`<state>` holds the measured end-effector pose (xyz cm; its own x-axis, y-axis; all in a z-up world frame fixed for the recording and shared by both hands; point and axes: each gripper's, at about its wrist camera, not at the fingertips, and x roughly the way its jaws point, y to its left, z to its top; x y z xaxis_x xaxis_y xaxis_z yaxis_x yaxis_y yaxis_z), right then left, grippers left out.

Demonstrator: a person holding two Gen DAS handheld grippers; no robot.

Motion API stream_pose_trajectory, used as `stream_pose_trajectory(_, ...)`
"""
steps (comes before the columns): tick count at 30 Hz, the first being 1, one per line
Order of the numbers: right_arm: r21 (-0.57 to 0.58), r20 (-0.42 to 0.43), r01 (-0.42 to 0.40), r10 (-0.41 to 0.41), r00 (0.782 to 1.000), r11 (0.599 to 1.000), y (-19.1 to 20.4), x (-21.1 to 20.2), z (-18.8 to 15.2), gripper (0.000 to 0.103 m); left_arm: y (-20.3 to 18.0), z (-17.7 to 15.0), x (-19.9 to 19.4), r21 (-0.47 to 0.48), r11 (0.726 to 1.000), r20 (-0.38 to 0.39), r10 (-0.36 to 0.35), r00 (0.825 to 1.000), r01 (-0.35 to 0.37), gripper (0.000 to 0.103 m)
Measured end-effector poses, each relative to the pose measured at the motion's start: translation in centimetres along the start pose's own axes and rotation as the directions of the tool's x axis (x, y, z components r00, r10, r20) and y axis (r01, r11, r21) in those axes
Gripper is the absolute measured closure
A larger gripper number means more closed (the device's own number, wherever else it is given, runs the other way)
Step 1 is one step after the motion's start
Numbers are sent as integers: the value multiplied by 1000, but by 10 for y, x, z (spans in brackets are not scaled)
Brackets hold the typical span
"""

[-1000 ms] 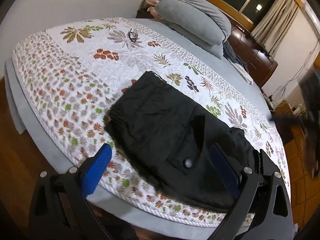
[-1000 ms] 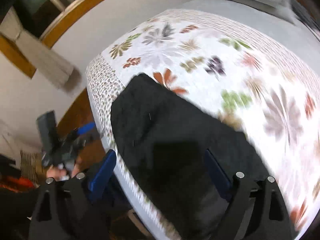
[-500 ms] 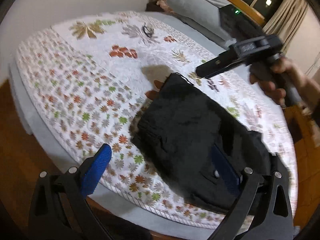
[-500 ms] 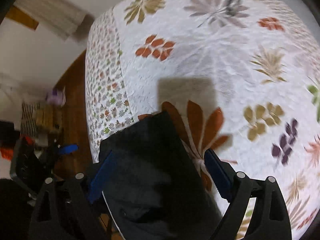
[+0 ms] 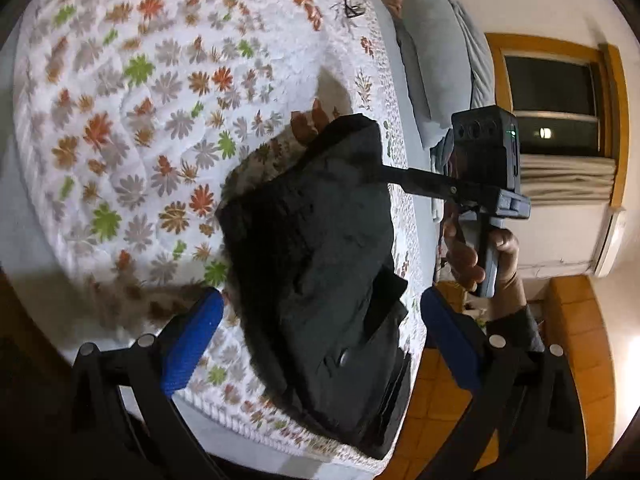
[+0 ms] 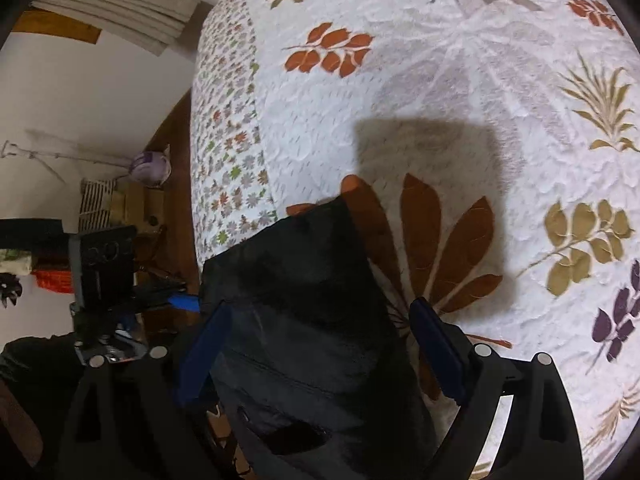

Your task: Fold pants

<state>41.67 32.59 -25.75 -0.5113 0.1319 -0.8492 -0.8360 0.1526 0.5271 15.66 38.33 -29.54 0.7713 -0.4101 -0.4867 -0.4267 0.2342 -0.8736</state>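
1. The left gripper (image 5: 318, 330) is hanging with its blue-padded fingers (image 5: 192, 344) spread wide and released, grasping nothing; the near half of the folded black pants (image 5: 320, 264) is showing in the gap between them, lower down on the bed.
2. The right gripper (image 6: 318, 350) is likewise standing released, its dark blue fingers (image 6: 434, 350) parted to either side of the pants (image 6: 304, 320), whose far corner is reaching out beyond the fingertips. Whether the pads are touching the cloth, I cannot tell.
3. The pants are lying as a compact folded bundle near the edge of the floral bedspread (image 5: 132, 120), with a buttoned pocket flap (image 5: 345, 356) facing up at the near end.
4. Seen from the left side, the right gripper (image 5: 390, 176) is reaching in over the far right corner of the bundle, a person's hand (image 5: 478, 254) gripping its handle.
5. Farther off, grey pillows (image 5: 436, 60) are lying at the head of the bed, and a dark window (image 5: 556, 108) is sitting in a wooden frame on the right wall.
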Motion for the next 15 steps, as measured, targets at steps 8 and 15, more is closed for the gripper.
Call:
stream_pose_trajectory(8, -13, 5, -38, 38, 999, 999, -4, 7, 13, 12, 1, 6, 8, -57, 997, 29, -47, 998, 48, 5)
stream_pose_trajectory(15, -24, -33, -73, 72, 997, 997, -3, 22, 23, 11, 11, 7, 6, -79, 994, 42, -79, 996, 82, 6)
